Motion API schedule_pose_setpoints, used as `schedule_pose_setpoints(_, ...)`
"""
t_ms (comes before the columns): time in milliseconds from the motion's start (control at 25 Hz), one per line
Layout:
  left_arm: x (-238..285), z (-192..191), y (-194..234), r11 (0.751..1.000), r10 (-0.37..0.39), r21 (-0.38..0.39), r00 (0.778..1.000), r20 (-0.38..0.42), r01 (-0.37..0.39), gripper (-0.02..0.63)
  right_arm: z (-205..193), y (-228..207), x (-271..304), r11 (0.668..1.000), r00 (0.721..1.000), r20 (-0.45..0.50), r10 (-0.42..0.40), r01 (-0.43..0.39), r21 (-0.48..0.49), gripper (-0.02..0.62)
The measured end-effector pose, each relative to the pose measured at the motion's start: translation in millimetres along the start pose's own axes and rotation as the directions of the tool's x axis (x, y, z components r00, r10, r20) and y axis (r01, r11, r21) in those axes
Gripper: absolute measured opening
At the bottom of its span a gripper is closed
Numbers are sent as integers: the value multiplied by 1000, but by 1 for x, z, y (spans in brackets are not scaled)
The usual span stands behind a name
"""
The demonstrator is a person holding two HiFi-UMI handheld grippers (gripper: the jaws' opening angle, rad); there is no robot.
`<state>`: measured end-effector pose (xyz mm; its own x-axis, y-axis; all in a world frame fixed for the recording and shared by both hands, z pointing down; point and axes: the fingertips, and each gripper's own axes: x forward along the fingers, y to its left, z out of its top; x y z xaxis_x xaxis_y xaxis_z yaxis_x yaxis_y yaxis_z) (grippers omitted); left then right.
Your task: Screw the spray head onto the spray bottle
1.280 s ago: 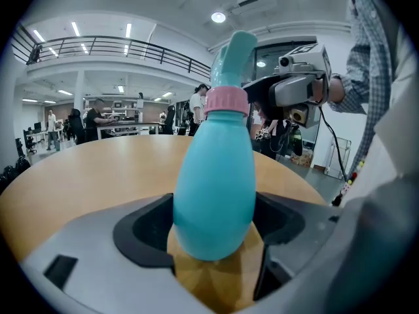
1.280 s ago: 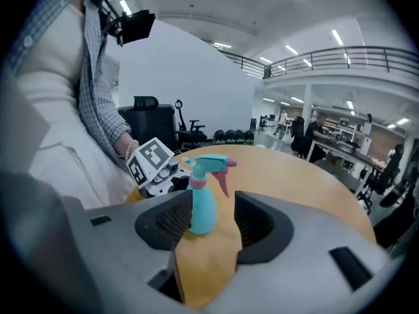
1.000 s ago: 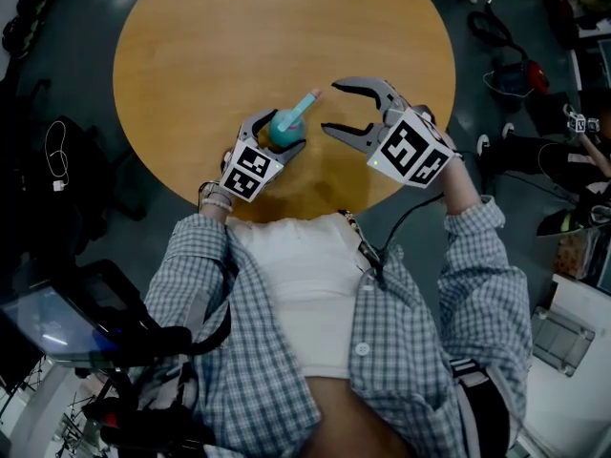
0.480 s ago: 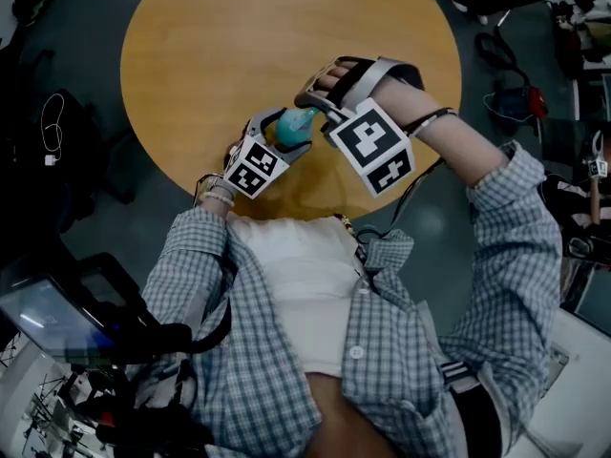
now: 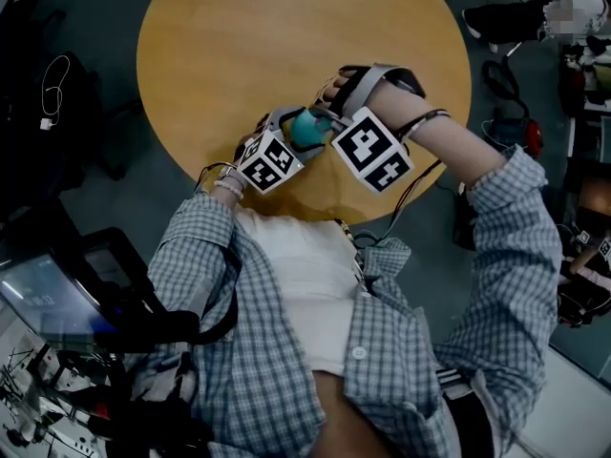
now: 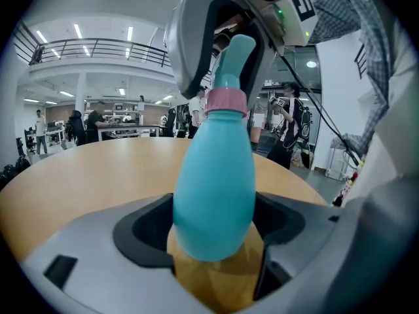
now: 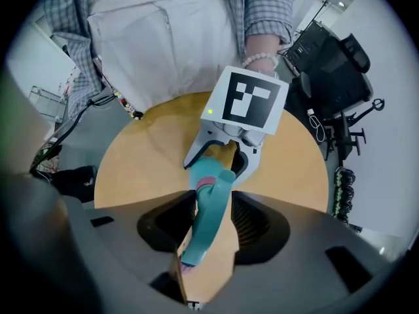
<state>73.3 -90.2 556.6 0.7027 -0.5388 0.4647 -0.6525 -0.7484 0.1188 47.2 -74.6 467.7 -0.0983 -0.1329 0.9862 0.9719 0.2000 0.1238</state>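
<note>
Fingers, left gripper (image 6: 215,231): clamped on the fat lower body of the teal egg-shaped plastic spray bottle (image 6: 215,175).
Fingers, right gripper (image 7: 204,241): apart, one on each side of the teal plastic spray head (image 7: 208,208); a strip of table shows beside the head, so no firm clamp.
Bottle position: between the two grippers, over the near edge of the round wooden table (image 5: 239,36).
Head position: seated on the bottle neck, with the pink collar ring (image 6: 225,101) at the joint; thread engagement cannot be seen.
Long axis: neck points away from the left gripper, straight into the right one; the nozzle runs lengthwise down the right jaws' gap.
Nearer hand: the right, around the head.
Next move, as judged: close the right jaws, then twist about that shared axis while the left holds firm.
</note>
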Motion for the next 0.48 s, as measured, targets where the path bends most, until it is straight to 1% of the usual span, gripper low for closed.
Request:
schedule_pose_setpoints(80, 0, 0, -1, 1000, -2, 3, 1000, 1, 2, 373, 1, 4, 2, 1000, 1000, 12, 19, -19, 9, 141)
schedule_pose_setpoints(120, 0, 1, -2, 1000, -3, 4, 1000, 1, 3, 373, 1, 6, 2, 999, 999, 22, 28, -29, 23, 126)
schedule_pose_setpoints(160, 0, 1, -2, 1000, -4, 5, 1000, 1, 4, 373, 1, 8, 2, 998, 999, 34, 39, -41, 48, 124)
schedule_pose_setpoints(240, 1, 1, -3, 1000, -4, 5, 1000, 0, 4, 373, 2, 9, 2, 987, 995, 74, 70, -79, 138, 124)
schedule_pose_setpoints(280, 1, 1, -3, 1000, -4, 4, 1000, 0, 4, 373, 2, 9, 2, 974, 991, 101, 87, -106, 199, 124)
schedule_pose_setpoints(320, 1, 1, -3, 1000, -4, 4, 1000, 0, 4, 373, 3, 9, 1, 955, 986, 133, 101, -133, 266, 124)
schedule_pose_setpoints(360, 2, 1, -3, 1000, -4, 4, 1000, 0, 4, 373, 3, 9, 0, 928, 980, 164, 109, -160, 335, 124)
schedule_pose_setpoints(400, 2, 1, -3, 1000, -4, 5, 1000, 0, 4, 373, 3, 9, -1, 896, 975, 194, 111, -183, 405, 124)
schedule_pose_setpoints(480, 2, 2, -3, 1000, -3, 4, 1000, 1, 3, 373, 2, 7, -3, 817, 965, 245, 92, -214, 536, 124)
